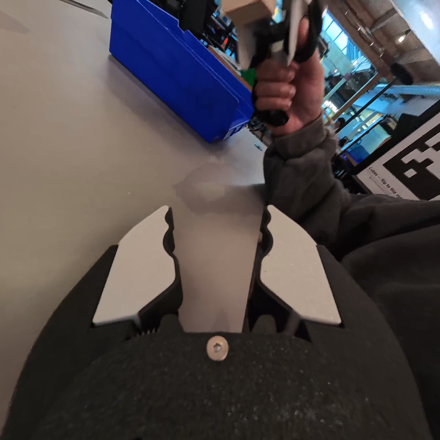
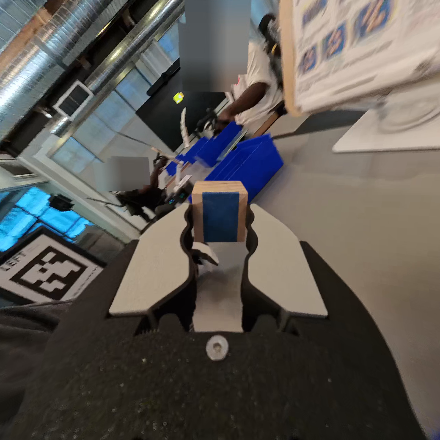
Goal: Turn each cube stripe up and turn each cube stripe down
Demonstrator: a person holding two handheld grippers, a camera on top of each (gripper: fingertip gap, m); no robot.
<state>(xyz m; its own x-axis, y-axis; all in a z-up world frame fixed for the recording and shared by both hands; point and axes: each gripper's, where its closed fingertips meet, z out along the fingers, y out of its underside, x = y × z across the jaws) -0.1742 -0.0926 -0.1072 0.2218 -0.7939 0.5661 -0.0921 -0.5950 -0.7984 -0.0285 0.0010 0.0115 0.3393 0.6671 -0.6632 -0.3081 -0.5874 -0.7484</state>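
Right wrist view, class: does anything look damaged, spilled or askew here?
Nothing stands out. The right gripper holds the wooden cube squarely, its blue stripe facing the camera; no damage or spills show.

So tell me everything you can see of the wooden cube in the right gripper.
The wooden cube is a pale, light-wood block with a dark blue stripe running down the middle of the face turned toward the camera, bare wood on either side. It sits clamped between the right gripper's fingertips, square to them, lifted clear of the grey table. The left wrist view shows it from below, held high. Only the fingers touch it.
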